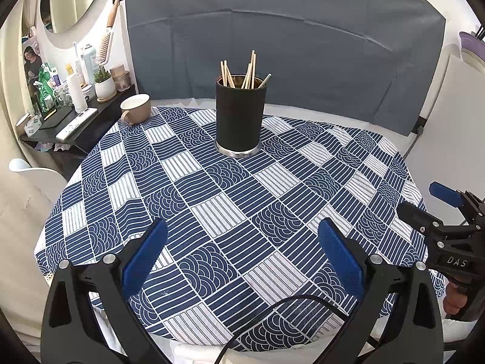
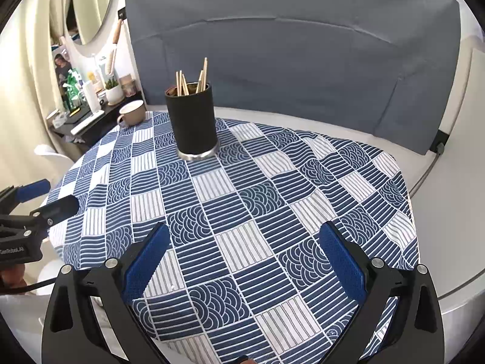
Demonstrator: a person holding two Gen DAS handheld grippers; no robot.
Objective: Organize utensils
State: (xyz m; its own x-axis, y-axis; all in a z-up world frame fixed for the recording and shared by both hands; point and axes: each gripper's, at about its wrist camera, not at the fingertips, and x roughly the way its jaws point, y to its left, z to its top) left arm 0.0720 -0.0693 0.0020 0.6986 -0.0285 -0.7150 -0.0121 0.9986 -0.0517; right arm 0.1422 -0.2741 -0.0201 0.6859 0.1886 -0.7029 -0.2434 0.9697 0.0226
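Patterned tablecloth, chopstick holder, claws apart

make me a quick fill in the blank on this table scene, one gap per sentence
1. The wooden chopsticks stand inside a tall ____ holder.
2. The beige mug sits near the tablecloth's far-left edge with its handle facing ____ the camera.
3. Both the left tongs and the right tongs are ____ and hold nothing.
4. The pads on the tongs are ____ in colour.

Missing words: black; toward; open; blue
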